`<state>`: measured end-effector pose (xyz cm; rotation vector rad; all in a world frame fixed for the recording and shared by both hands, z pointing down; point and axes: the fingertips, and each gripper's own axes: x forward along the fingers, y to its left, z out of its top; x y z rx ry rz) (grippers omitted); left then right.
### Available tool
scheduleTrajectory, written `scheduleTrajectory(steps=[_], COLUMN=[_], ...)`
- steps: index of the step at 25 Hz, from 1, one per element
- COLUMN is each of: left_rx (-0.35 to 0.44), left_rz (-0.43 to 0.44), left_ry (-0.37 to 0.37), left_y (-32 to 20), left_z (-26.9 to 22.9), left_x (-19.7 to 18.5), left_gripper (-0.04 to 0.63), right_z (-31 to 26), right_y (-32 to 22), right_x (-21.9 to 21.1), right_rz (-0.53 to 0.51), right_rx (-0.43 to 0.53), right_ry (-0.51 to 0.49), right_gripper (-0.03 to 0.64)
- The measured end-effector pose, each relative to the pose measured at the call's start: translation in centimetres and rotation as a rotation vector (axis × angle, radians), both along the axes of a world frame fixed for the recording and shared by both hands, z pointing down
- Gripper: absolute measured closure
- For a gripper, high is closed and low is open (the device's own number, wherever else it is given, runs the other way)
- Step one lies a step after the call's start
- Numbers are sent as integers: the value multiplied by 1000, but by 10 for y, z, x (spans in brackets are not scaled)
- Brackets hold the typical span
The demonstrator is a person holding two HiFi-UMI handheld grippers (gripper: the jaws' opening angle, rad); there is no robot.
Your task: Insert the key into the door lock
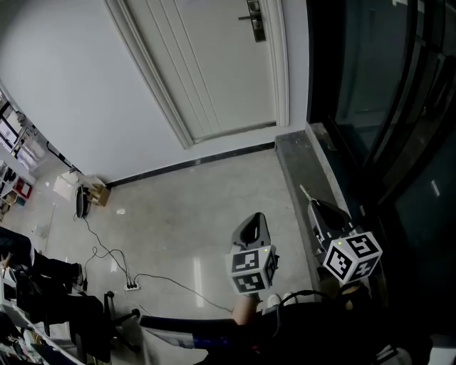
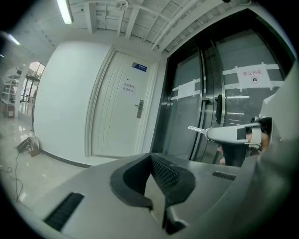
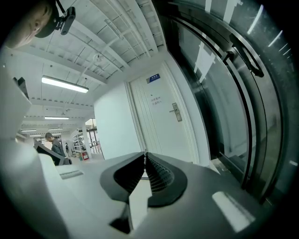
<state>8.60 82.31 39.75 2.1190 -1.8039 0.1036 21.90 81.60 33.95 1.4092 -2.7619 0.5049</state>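
Left tool (image 1: 255, 218) is closed with nothing between the jaws. Its own view (image 2: 150, 157) shows the ribbed pads pressed together and empty.

Right tool (image 1: 314, 206) is clamped on the key (image 1: 305, 192). The thin metal blade sticks out past the jaw tips, pointing up and away toward the far wall. The left gripper view shows it best: the right tool (image 2: 211, 134) comes in from the right edge and the key (image 2: 196, 128) projects from its tip. In the right gripper view (image 3: 145, 154) the jaws are together and the key is edge-on, hard to make out.

The white door (image 1: 214, 64) is closed at the top of the head view. The lock (image 1: 254, 20), a metal plate with a lever handle, sits on its right side, well apart from both tools. It also shows in both gripper views (image 2: 139, 108) (image 3: 175, 112), small and far off. The key is not at the lock.

Both tools hang over the pale floor (image 1: 192, 221), the right one beside the dark glass wall (image 1: 385, 107). A black cable (image 1: 107, 253) runs across the floor to a power strip (image 1: 132, 286). A small cardboard box (image 1: 97, 193) sits against the wall on the left.
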Motion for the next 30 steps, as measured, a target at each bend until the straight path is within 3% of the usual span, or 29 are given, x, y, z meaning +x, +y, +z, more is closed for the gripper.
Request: scheduleTrajectory(steps=[8, 21, 30], left_rx=[-3, -35, -66], left_rz=[-9, -41, -68], left_ry=[4, 49, 59], left_y=[1, -12, -55], left_z=[0, 18, 45], left_x=[-7, -50, -68], left_gripper=[595, 595, 595], right_z=[0, 0, 20], right_y=[0, -21, -73], right_x=[-4, -30, -41], right_rz=[-1, 14, 17], right_rx=[1, 18, 18], right_ry=[8, 39, 58], right_gripper=[604, 604, 604])
